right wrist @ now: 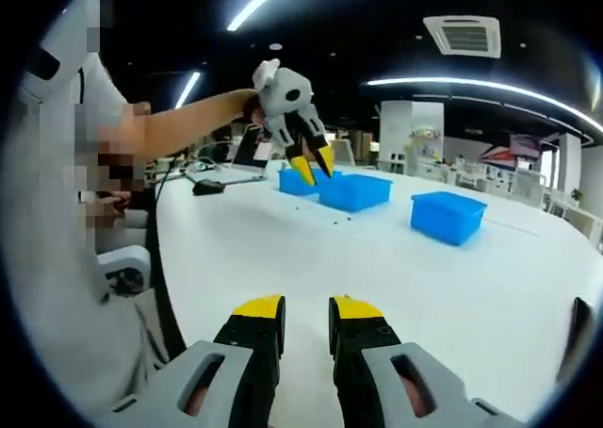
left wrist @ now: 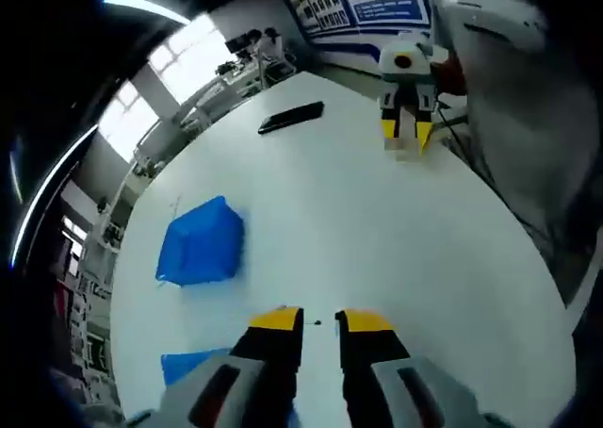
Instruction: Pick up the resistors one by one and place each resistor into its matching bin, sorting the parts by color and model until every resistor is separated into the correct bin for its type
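Left claw: my left gripper (left wrist: pixel 318 321) hung over the white table (left wrist: pixel 377 239), its two yellow-tipped jaws parted by a narrow gap, nothing between them.
Resistor: I counted one tiny dark part (left wrist: pixel 317 322) on the table, right at the gap between those tips.
Right claw: my right gripper (right wrist: pixel 306 306) was slightly spread too and held nothing; the left gripper view showed it across the table.
Specks: the right gripper view showed two or three dark specks (right wrist: pixel 343 219) on the table before the bins; I could not tell what they were.
Bins: I counted three blue bins there, two (right wrist: pixel 355 190) close together and one (right wrist: pixel 448 216) apart.
Far items: one flat black device (left wrist: pixel 291 117) lay past the bins.
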